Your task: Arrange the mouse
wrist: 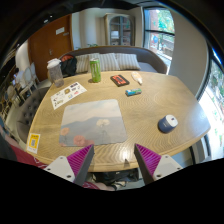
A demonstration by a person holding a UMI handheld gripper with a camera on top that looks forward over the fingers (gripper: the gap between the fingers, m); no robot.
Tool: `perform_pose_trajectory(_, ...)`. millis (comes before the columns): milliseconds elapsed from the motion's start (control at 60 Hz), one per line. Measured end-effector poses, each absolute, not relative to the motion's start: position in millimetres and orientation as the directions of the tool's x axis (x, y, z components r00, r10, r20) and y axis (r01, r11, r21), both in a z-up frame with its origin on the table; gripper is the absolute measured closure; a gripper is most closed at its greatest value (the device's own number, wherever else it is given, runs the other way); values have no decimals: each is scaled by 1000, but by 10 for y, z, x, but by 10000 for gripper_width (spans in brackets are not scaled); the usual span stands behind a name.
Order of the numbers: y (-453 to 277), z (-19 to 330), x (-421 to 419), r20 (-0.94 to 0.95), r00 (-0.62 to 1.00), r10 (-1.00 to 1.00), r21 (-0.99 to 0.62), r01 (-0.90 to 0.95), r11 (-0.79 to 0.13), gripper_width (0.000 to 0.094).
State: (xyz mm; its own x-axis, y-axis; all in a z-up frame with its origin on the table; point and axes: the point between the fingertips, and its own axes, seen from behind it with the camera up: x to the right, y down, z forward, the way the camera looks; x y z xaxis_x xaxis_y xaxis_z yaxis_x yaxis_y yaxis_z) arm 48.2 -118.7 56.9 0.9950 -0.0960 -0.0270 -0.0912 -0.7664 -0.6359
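A grey computer mouse (pixel 167 123) lies on the wooden table (pixel 130 115) towards its right edge. A grey mouse mat (pixel 93 122) lies flat on the table just ahead of my fingers, left of the mouse and apart from it. My gripper (pixel 113 158) hangs over the table's near edge with its two pink-padded fingers (pixel 76 158) spread wide apart and nothing between them. The mouse is ahead and to the right of the right finger.
A green can (pixel 95 69) and a clear jar (pixel 55 72) stand at the far left. A printed paper (pixel 67 94), a dark red booklet (pixel 120 80) and a small blue item (pixel 133 92) lie on the far half. A sofa (pixel 115 60) stands beyond.
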Motion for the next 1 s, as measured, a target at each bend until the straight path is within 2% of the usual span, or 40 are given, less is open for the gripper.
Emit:
perform_pose_trajectory(233, -1240, 425, 1169, 23, 988, -156, -652, -104, -751, 105)
perform_pose_trajectory(517, -1003, 1, 2437, 20, 981, -191, -685, -126, -718, 101)
perform_pose_trajectory(650, -739, -214, 2535, -62, 987, -148, -681, -150, -716, 103)
perform_pose_trajectory(1000, 21, -189, 2608, -28, 998, -53, -749, -56, -661, 112)
